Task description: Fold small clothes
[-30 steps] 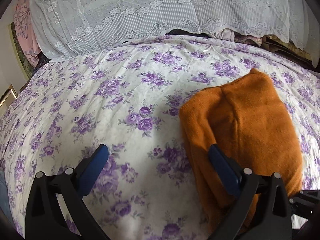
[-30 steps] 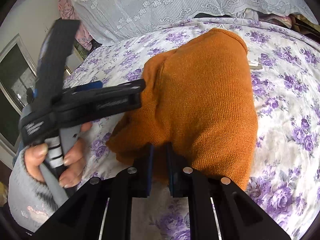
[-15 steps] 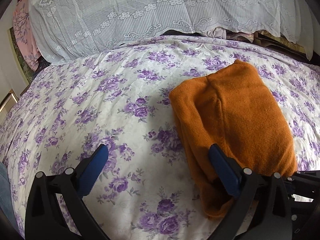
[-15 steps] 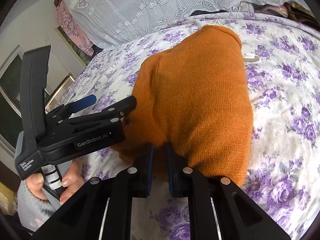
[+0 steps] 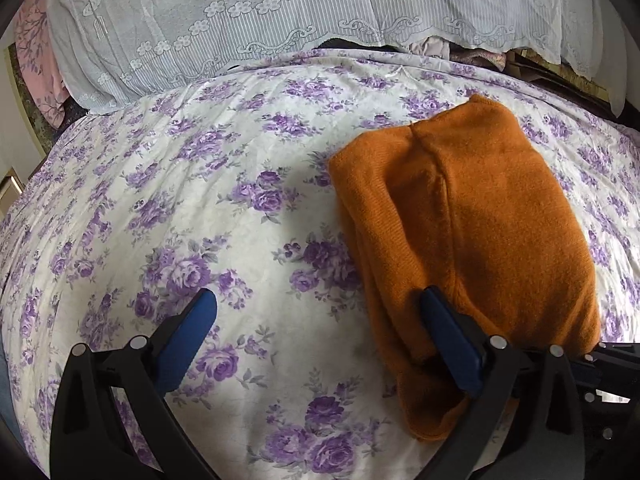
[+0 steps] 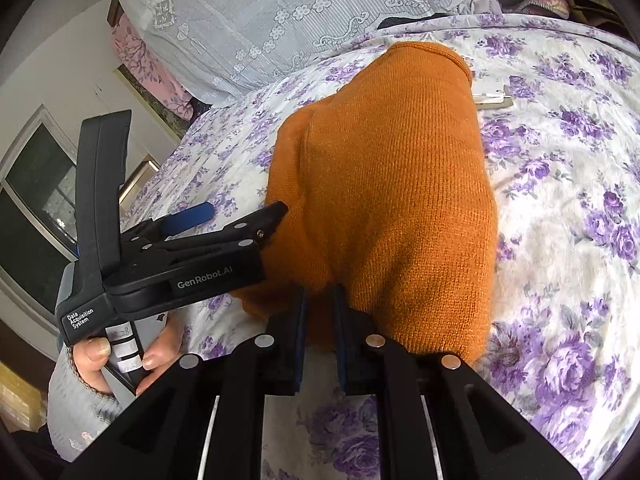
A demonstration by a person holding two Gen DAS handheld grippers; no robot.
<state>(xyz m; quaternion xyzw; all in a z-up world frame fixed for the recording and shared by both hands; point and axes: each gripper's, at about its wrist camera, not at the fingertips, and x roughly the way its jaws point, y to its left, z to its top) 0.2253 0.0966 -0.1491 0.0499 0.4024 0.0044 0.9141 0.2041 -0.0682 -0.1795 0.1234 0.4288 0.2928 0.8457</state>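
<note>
A folded orange knit garment [image 5: 472, 216] lies on the purple-flowered bedspread [image 5: 200, 208]; it also shows in the right wrist view [image 6: 400, 184]. My left gripper [image 5: 316, 312] is open, its right finger resting against the garment's near left edge, its left finger over bare bedspread. The left gripper also shows in the right wrist view [image 6: 236, 212], held by a hand. My right gripper [image 6: 319, 300] is shut on the garment's near edge, which bulges up in front of it.
A white lace-covered pillow [image 5: 280, 16] lies along the head of the bed. A small white tag or card [image 6: 490, 94] lies on the bedspread just right of the garment. A window and wall [image 6: 36, 184] stand at the left.
The left gripper drew back, then moved in again to the garment's left edge, staying open. The right gripper stays shut on the near edge; the garment has barely shifted.
</note>
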